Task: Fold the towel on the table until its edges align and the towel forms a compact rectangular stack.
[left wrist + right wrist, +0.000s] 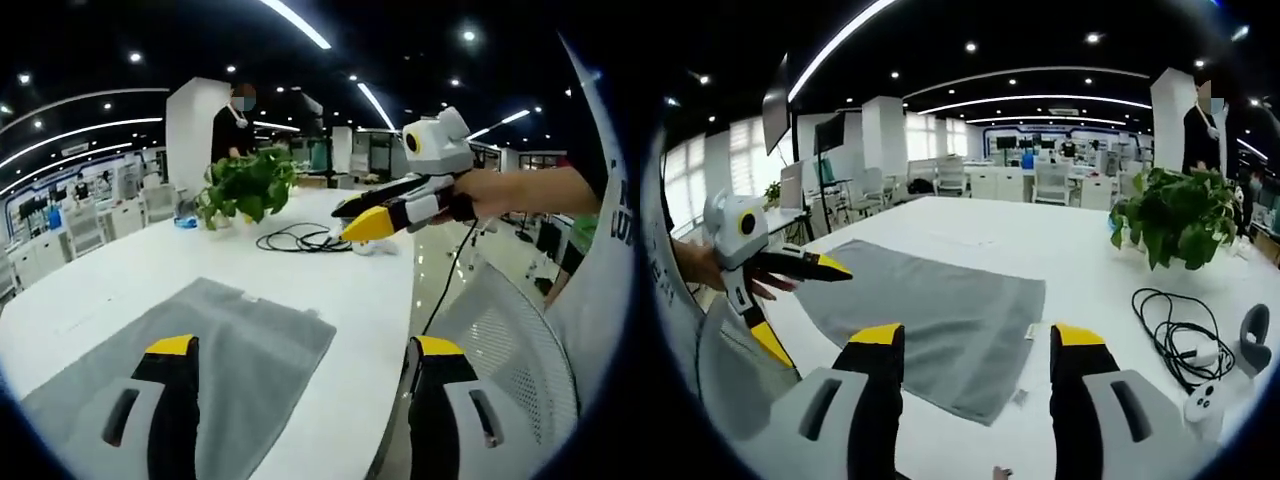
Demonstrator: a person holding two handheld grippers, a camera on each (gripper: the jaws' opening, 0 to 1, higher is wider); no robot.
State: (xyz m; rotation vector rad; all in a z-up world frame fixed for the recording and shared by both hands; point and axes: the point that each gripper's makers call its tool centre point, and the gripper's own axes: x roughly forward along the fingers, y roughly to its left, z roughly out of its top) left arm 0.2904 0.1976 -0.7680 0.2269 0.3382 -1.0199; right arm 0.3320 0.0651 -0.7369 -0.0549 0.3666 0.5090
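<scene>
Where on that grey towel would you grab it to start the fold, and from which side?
Probably at a near corner. The grey towel lies flat and spread on the white table, so only its thin edges offer anything to pinch. The right gripper, jaws open, hovers above the near edge; coming in low from that edge, beside the small tag, should let one jaw slip under the cloth.

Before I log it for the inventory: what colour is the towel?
Plain grey towel, clearest in the right gripper view.
</scene>
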